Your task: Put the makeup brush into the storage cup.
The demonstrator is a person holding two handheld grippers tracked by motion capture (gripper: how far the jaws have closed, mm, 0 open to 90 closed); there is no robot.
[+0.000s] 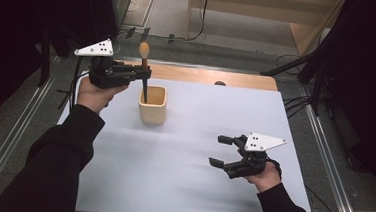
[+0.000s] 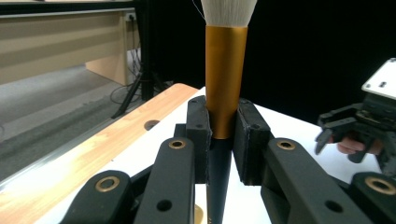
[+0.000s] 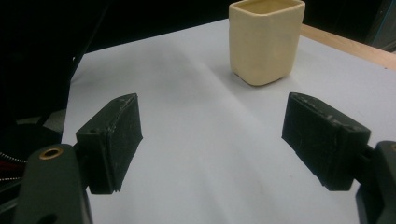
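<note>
Holding brush: my left claw (image 2: 219,135) is clamped on the makeup brush (image 2: 224,84), upright, handle tip inside the cream cup (image 1: 152,105)
Done: brush gripped
Left: whether it goes in or comes out, I cannot tell
Right claw (image 3: 212,140): jaws apart, idle over the worktop (image 1: 182,156)

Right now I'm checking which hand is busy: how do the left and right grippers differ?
The left gripper has its jaws shut on a makeup brush, while the right gripper stands open with nothing between its jaws. The left one is held up over the cream cup; the right one sits low near the white table, away from the cup. Both are black, each held in a hand.
</note>
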